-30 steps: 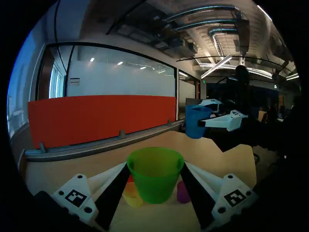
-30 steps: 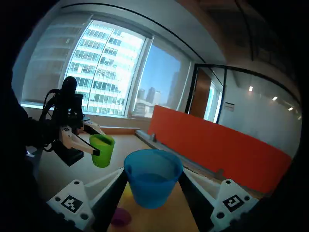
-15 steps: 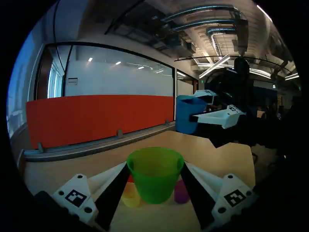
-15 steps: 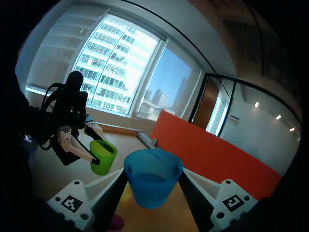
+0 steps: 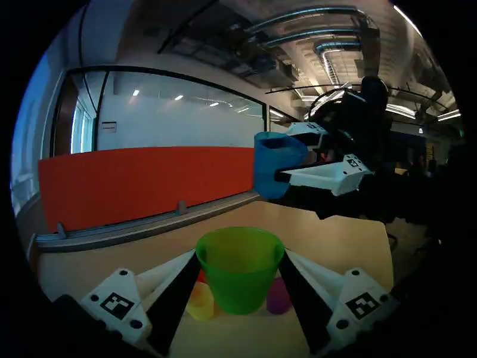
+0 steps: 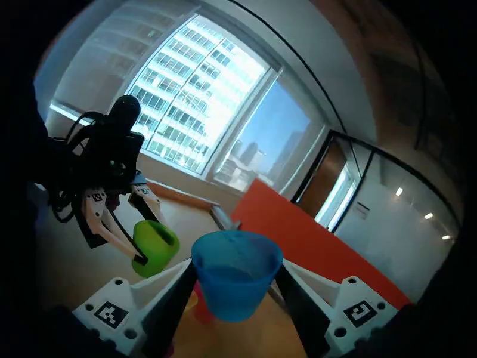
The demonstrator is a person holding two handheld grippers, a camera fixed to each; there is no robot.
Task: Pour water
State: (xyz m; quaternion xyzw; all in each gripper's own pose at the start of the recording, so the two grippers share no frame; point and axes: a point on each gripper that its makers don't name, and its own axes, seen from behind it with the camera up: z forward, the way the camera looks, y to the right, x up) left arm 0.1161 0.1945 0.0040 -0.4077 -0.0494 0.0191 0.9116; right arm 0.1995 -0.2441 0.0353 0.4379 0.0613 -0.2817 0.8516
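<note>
While both cups are held clear of the worktop, the step in hand is judged to be the approach before the pour. The left gripper is closed at a narrow setting on the green cup, which is clamped upright between both fingers at lower centre of the left gripper view. Its mouth is open and no water can be made out inside it. The right gripper is closed in the same way on the blue cup, at lower centre of the right gripper view. A darker band seen through the blue wall is taken to be the water level, though this cannot be confirmed.

In the left gripper view, the blue cup is seen right of centre, higher in the frame than the green cup and apart from it. It is roughly upright, and no water is leaving its rim. In the right gripper view, the green cup is seen at lower left, just beside the blue cup in the frame and tilted.

A yellow cup and a purple cup are seen on the worktop behind the green cup.

For the next move, the blue rim would need to be brought over the green mouth. A slow tilt would then be called for, with the green cup kept level and steady so that the stream is caught inside it.
</note>
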